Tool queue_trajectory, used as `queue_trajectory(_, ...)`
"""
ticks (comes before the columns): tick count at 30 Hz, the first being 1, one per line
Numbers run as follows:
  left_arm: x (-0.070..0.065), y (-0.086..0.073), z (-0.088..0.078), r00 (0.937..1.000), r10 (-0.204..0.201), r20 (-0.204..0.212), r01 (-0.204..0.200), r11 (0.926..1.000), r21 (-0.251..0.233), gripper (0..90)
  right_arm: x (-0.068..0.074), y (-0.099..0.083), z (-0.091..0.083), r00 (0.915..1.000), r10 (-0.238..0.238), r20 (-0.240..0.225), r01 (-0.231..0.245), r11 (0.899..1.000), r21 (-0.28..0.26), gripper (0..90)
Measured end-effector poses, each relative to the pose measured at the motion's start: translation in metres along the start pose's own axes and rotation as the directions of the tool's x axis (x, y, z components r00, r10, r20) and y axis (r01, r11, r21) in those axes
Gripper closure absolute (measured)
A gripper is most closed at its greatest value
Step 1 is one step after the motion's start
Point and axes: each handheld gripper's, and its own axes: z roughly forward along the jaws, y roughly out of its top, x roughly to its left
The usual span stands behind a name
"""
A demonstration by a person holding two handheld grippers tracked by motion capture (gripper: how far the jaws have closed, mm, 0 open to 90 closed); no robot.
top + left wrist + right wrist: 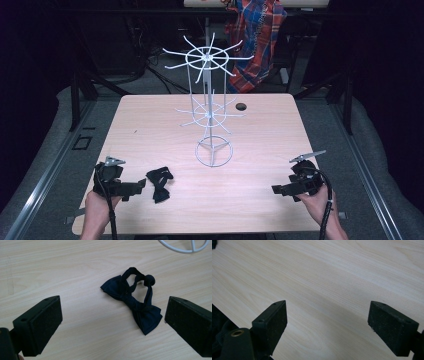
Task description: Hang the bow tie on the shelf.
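Note:
A dark navy bow tie (159,184) with its strap looped lies flat on the light wood table (260,145) near the front left. My left gripper (136,188) sits just left of it, pointing right, apart from the cloth. In the left gripper view the bow tie (132,300) lies ahead between the wide-apart jaws of my left gripper (112,312), which is open. My right gripper (278,190) rests near the front right, pointing left. In the right gripper view my right gripper (327,312) is open over bare wood.
A white wire rack (208,107) with two tiers of radiating hooks stands mid-table on a ring base (185,246). Behind it is a small round hole (241,106) in the tabletop. A plaid cloth (257,35) hangs beyond the far edge.

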Motion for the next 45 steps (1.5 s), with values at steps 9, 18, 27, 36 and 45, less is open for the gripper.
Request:
queue_trajectory(9, -0.006, 0.000, 0.002, 0.9996, 0.008, 0.028, -0.008, 0.9998, 0.017, 0.4, -0.003, -0.002, -0.001, 0.9999, 0.009, 0.008, -0.009, 1.000, 0.005, 15.6)
queue_trajectory(18, -0.020, 0.003, 0.007, 0.9983, 0.049, 0.032, -0.051, 0.9975, 0.049, 0.1, -0.005, -0.002, 0.001, 0.9999, 0.010, 0.006, -0.010, 1.000, 0.015, 15.8)
queue_trajectory(27, -0.032, 0.008, 0.023, 0.9983, 0.057, 0.012, -0.058, 0.9938, 0.095, 0.1, -0.005, -0.002, 0.005, 0.9998, 0.018, -0.012, -0.017, 1.000, 0.022, 15.9)
queue_trajectory(36, -0.035, 0.007, 0.035, 0.9981, 0.061, 0.011, -0.062, 0.9888, 0.136, 4.6, -0.004, -0.002, 0.006, 0.9998, 0.018, -0.006, -0.018, 0.999, 0.027, 16.1)
queue_trajectory(45, -0.042, 0.014, 0.045, 0.9951, 0.098, -0.018, -0.094, 0.9865, 0.134, 16.8, -0.007, -0.005, 0.006, 0.9995, 0.032, 0.001, -0.032, 0.999, 0.027, 16.2)
